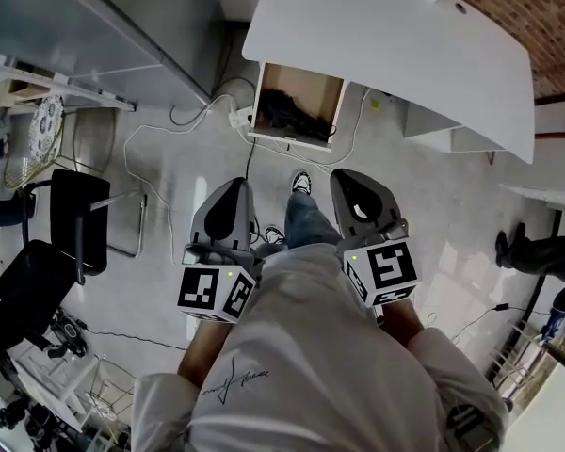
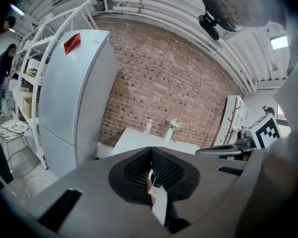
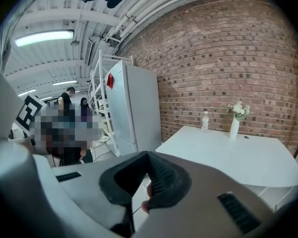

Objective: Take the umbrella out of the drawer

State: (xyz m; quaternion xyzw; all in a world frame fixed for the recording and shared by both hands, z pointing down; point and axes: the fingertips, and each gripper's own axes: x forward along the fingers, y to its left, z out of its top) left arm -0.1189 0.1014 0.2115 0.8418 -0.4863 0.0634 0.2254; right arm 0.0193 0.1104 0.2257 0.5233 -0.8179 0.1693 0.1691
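Head view: the umbrella (image 1: pixel 287 116) is seen as a dark bundle inside the open drawer (image 1: pixel 306 81), far ahead under the white table (image 1: pixel 386 36).
Left gripper (image 1: pixel 234 188): pressed together, empty.
Right gripper (image 1: pixel 354 179): pressed together, empty.
Approach: jaws should be spread before the drawer is reached.

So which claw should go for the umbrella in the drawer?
Left, probably: the umbrella lies toward the drawer's left side, in line with the left claw; the right claw faces its bare end.
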